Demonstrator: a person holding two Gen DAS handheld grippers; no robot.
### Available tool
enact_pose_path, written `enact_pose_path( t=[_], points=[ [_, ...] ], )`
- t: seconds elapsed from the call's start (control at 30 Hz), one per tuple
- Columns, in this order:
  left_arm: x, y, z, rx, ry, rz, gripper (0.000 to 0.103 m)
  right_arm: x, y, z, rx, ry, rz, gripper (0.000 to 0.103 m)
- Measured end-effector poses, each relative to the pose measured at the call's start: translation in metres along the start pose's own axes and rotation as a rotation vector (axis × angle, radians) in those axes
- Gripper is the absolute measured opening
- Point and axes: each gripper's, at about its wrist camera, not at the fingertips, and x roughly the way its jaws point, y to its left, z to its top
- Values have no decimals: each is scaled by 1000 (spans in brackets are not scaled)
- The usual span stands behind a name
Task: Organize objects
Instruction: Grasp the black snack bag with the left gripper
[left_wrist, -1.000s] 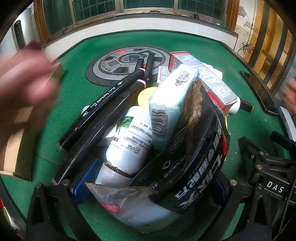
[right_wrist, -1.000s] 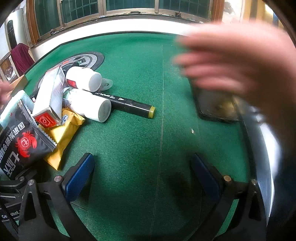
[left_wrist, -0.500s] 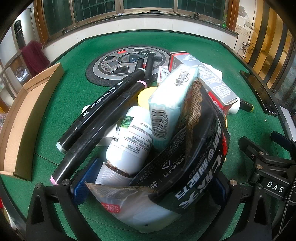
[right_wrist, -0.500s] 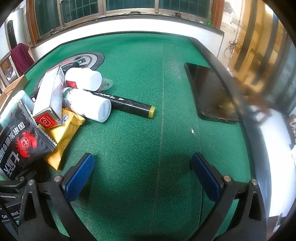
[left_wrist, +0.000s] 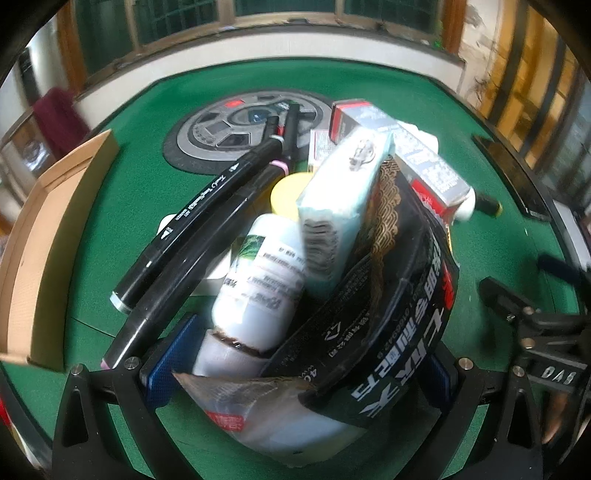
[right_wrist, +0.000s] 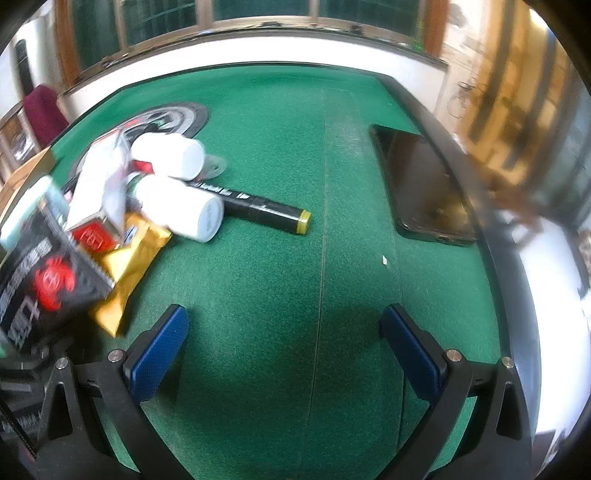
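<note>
Only the right wrist view shows the phone (right_wrist: 424, 184). The yellow-capped marker (right_wrist: 258, 210) lies mid-frame, cap toward lower right. Both the left gripper (left_wrist: 299, 373) and right gripper (right_wrist: 284, 350) are spread wide, the left's fingers around a heap of packets.

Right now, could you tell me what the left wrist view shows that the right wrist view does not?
Only the left wrist view shows the two black markers lying on the pile and the yellow lid. Only the right wrist view shows the whole phone and the gold packet. Both show the black crab packet and the yellow-tipped marker.
</note>
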Motion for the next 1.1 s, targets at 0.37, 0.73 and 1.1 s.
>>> enact_pose_path(
  t=[0.37,0.73,1.1],
  points=[
    [-46,-26,-14,69,-18,-430,101,-15,-15,10,-3,-40,46,102],
    [-78,-9,-36,162,-91,-334,95,-41,-27,12,55,-137,68,102],
    [-69,-64,-23,395,-82,-228,78,-39,-31,18,42,-158,105,100]
  ],
)
